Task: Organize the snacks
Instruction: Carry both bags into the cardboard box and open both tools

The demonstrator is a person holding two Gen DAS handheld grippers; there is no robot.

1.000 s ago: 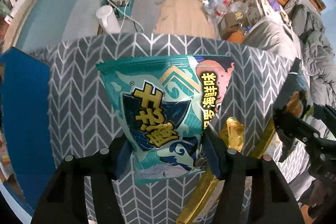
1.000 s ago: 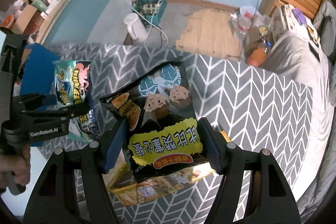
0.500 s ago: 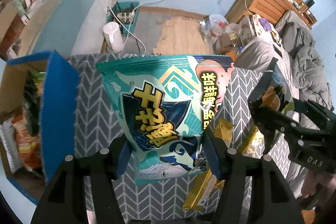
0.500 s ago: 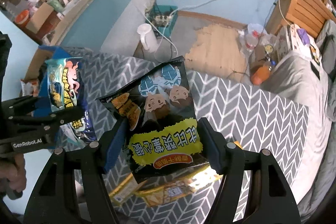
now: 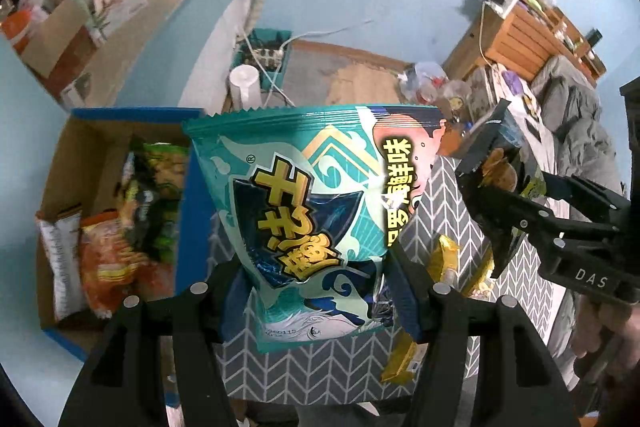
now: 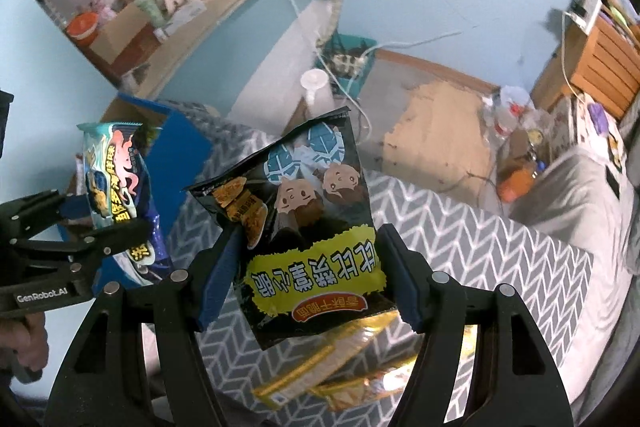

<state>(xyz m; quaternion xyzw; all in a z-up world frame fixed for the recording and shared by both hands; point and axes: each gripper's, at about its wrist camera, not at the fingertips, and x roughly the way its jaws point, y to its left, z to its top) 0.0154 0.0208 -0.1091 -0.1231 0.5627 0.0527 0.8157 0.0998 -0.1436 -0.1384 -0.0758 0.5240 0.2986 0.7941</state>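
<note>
My left gripper [image 5: 316, 287] is shut on a teal snack bag [image 5: 312, 203] and holds it in the air beside the blue cardboard box [image 5: 192, 211]; the teal bag also shows in the right wrist view [image 6: 112, 171]. My right gripper [image 6: 310, 275] is shut on a black snack bag [image 6: 304, 211], held above the grey chevron table [image 6: 480, 247]. That black bag and right gripper show at the right of the left wrist view [image 5: 504, 183]. Gold snack packets [image 6: 340, 367] lie on the table under the black bag.
The blue box holds several snack bags [image 5: 120, 227] and stands at the table's left end. Behind the table are a white cup [image 6: 318, 91], a power strip in a teal bin [image 6: 348, 59], a wooden shelf [image 6: 600, 55] and a grey bed [image 5: 580, 131].
Both grippers have risen with their bags. The left gripper has swung left, so the open blue box and its snacks show more fully.
</note>
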